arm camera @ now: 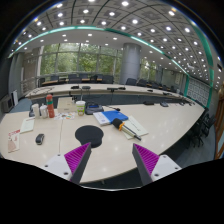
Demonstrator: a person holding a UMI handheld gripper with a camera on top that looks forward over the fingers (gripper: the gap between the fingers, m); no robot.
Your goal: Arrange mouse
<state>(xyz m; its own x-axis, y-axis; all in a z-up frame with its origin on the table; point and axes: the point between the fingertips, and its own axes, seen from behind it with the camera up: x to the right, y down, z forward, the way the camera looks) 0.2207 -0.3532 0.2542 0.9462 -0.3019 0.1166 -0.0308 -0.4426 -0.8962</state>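
Gripper view. The gripper (110, 163) is held above a long, pale worktop (165, 125) in a large office room with rows of ceiling lights. Its two fingers stand wide apart, with nothing between them; the magenta pads (76, 160) face inward over bare worktop surface. The mouse (40, 139), small and dark, lies well off to the left of the fingers, near the worktop's left end and just beside a sheet of paper (13, 142). Beyond the fingers, toward the middle of the worktop, lies a dark mat (91, 133), and past it a blue object (113, 117) resting on some papers. Farther back stand a pale green cup (81, 107), a red bottle (50, 106) and a few other small containers, too small to identify. A second long table (120, 92) runs across the room behind, before the windows.
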